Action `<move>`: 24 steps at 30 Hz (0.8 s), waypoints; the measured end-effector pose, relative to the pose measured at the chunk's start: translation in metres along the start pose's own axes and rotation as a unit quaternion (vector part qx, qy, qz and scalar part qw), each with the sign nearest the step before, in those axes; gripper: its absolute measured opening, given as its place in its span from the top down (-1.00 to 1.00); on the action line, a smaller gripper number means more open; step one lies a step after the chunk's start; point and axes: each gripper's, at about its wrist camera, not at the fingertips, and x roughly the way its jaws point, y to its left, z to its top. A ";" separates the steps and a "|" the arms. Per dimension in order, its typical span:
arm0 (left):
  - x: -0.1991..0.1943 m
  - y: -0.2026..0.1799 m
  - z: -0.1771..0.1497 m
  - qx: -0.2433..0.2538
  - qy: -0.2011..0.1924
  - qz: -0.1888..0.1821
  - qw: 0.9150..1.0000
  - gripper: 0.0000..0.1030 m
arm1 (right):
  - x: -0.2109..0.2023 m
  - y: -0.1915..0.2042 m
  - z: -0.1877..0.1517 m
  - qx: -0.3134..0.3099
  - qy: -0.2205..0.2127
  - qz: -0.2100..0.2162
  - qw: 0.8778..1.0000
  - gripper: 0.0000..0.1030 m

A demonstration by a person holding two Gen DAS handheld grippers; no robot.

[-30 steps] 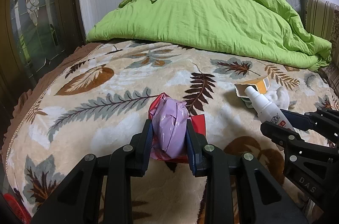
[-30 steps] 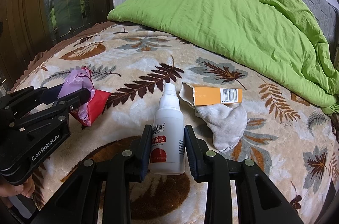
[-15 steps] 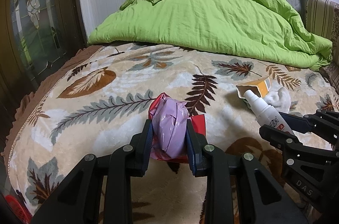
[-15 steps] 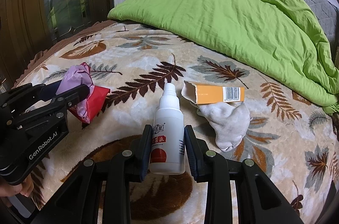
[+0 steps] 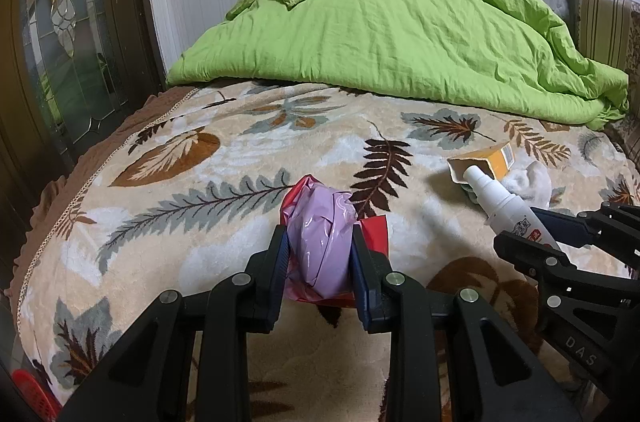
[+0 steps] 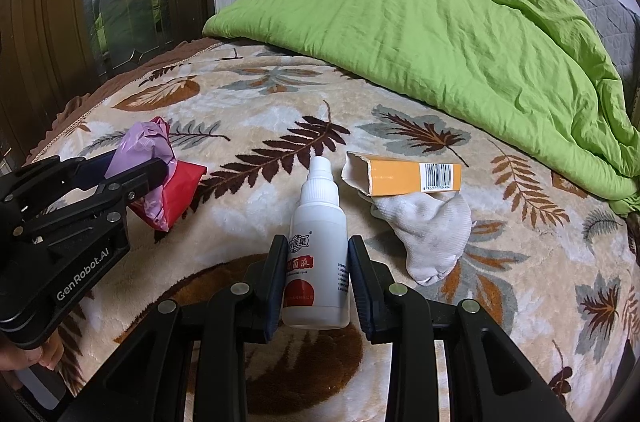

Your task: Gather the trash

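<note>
Clamping a crumpled lilac plastic bag with a red wrapper [image 5: 322, 246] tight between its dark pads, the left gripper [image 5: 320, 262] holds this bundle just over the leaf-patterned beige plush blanket [image 5: 192, 214], while the right gripper [image 6: 313, 278] squeezes the lower body of a white plastic spray bottle with a red label [image 6: 318, 246]. Beyond the bottle's nozzle, at about two o'clock, an open orange cardboard box [image 6: 404, 176] lies touching a white sock [image 6: 430, 230]; a rumpled lime-green duvet [image 6: 440, 22] sits farther off at twelve.
</note>
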 end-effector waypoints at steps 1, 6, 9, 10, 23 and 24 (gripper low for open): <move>0.000 0.000 0.000 0.000 -0.001 0.000 1.000 0.46 | 0.000 0.000 0.000 0.000 0.000 0.000 1.000 0.37; -0.001 -0.001 0.000 0.000 0.000 0.001 1.000 0.46 | 0.000 0.000 0.000 0.001 0.000 0.000 1.000 0.37; -0.001 -0.002 0.000 0.000 -0.001 0.000 1.000 0.46 | 0.001 0.000 0.001 0.001 0.000 0.000 1.000 0.37; -0.001 -0.002 0.000 0.000 -0.001 0.001 1.000 0.46 | 0.000 -0.001 0.000 0.000 0.000 0.000 1.000 0.37; -0.002 -0.004 -0.001 0.000 -0.001 0.001 1.000 0.46 | 0.001 -0.001 0.000 0.000 0.000 0.000 1.000 0.37; -0.002 -0.005 -0.001 0.000 -0.001 0.001 1.000 0.46 | 0.001 -0.001 0.000 0.001 0.000 0.000 1.000 0.37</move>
